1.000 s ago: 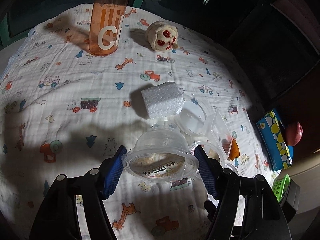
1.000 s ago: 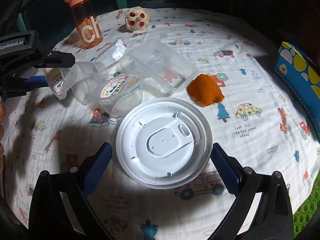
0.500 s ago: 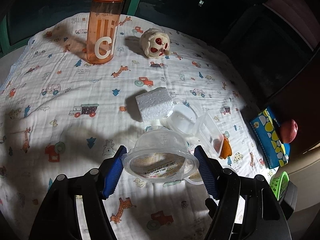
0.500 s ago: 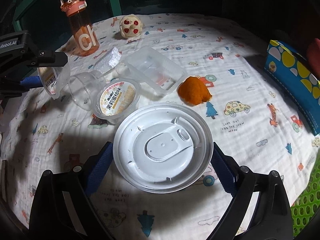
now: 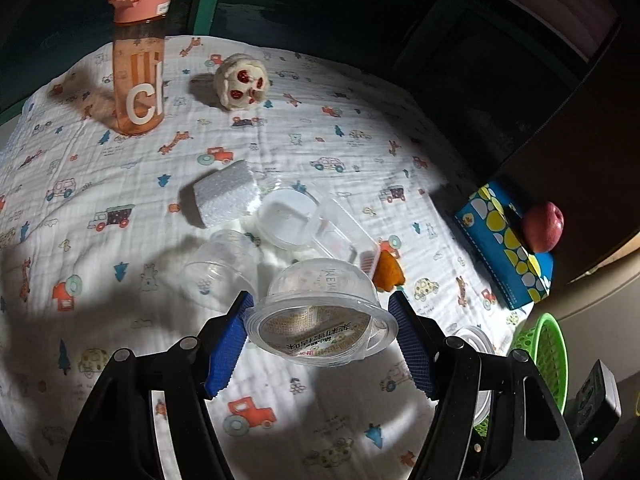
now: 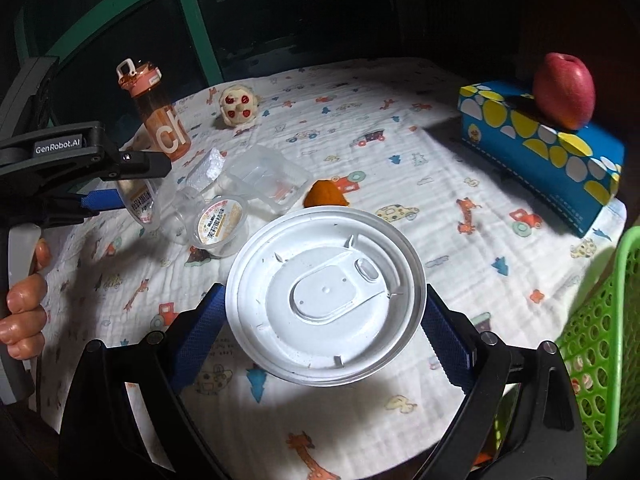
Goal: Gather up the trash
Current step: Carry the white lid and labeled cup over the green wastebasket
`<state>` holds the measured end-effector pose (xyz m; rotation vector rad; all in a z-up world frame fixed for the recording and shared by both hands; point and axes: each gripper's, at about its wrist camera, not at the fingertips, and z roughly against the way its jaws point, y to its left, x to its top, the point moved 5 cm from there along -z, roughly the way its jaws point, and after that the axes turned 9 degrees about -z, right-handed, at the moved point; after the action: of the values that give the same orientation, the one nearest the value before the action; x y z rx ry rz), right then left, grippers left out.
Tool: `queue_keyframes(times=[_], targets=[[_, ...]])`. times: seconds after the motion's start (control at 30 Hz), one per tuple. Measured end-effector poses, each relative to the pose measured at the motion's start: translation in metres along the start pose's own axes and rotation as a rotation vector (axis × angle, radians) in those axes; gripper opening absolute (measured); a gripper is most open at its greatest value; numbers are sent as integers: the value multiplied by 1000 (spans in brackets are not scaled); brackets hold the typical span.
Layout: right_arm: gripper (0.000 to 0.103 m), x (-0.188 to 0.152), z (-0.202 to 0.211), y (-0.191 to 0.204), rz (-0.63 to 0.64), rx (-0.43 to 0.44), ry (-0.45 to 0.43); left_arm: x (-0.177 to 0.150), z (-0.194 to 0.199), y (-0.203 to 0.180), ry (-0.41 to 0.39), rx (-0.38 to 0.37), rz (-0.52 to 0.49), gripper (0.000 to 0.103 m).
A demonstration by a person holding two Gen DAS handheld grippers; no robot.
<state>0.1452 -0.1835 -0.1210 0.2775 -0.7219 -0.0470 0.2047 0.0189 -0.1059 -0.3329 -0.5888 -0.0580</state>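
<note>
My left gripper (image 5: 320, 340) is shut on a clear plastic cup with a printed label (image 5: 320, 312), held above the table; it also shows in the right wrist view (image 6: 140, 204). My right gripper (image 6: 324, 320) is shut on a white round plastic lid (image 6: 324, 300), lifted above the cloth. On the table lie an empty clear cup (image 5: 218, 264), a labelled pudding cup (image 6: 220, 224), a clear tray (image 6: 268, 180), a white foam block (image 5: 226, 196) and an orange peel (image 6: 324, 196). A green mesh basket (image 6: 604, 340) stands at the right edge.
An orange water bottle (image 5: 138, 64) and a cream toy with red spots (image 5: 240, 82) stand at the back of the cartoon-print cloth (image 5: 320, 140). A blue tissue box (image 6: 540, 152) with a red apple (image 6: 564, 92) on it sits at the right.
Both grippers have risen and pulled back from the pile with their loads. The right gripper has swung right, bringing the apple and the green basket into view.
</note>
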Motion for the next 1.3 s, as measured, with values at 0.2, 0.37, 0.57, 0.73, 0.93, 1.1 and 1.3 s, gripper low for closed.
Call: queue_keyframes(times=[0.2, 0.37, 0.57, 0.73, 0.93, 1.1, 1.3], targets=[[92, 1, 34, -38, -59, -40, -53, -4, -6, -44, 17, -44, -65, 67], [92, 4, 61, -72, -109, -87, -103, -8, -12, -84, 34, -75, -126, 67], [92, 3, 88, -120, -180, -161, -156, -10, -16, -133, 43, -117, -197, 67], [92, -3, 111, -171, -258, -238, -183, -12, -19, -174, 51, -147, -264, 67], [94, -15, 135, -233, -337, -339, -194, -19, -24, -217, 63, -175, -331, 67], [94, -26, 150, -270, -390, -392, -204, -23, -27, -250, 71, -190, -386, 67], [96, -34, 160, -296, -438, -422, -218, -33, -33, -286, 86, -210, -449, 67]])
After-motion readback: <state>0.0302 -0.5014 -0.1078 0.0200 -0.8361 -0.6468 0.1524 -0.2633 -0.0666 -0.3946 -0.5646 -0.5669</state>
